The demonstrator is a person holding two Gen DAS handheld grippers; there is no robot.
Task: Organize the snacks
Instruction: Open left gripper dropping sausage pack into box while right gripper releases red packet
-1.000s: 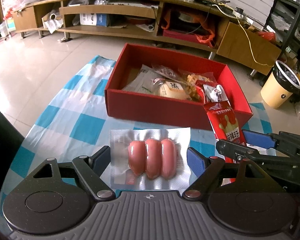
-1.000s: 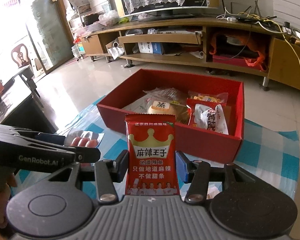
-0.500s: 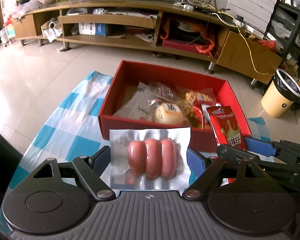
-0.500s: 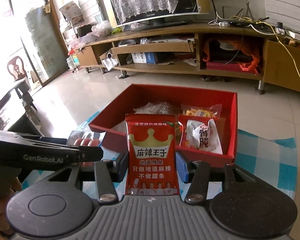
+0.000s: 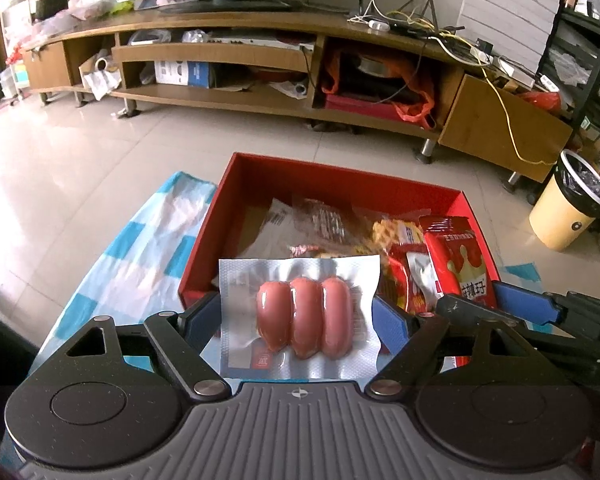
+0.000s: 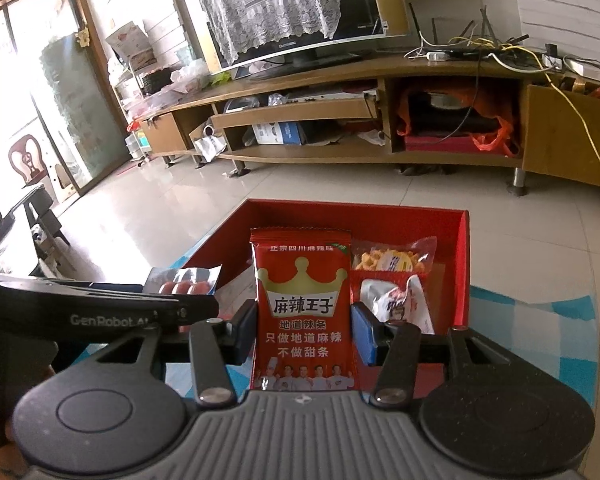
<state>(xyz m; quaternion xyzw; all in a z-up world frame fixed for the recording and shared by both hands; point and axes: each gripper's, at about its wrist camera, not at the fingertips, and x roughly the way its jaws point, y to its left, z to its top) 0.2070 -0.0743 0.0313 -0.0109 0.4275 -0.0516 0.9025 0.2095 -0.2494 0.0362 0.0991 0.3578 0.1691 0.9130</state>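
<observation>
Right-wrist: tool (image 6: 304,330) clamping red packet (image 6: 302,308)

A pale glossy tiled floor (image 5: 100,168) is lit by daylight from a glass door (image 6: 60,120) at the left. A long wooden TV stand (image 6: 340,92) is set against the far wall, with a lace-draped TV (image 6: 300,12) on top. A yellow bin (image 5: 568,208) is seen at the right.
</observation>
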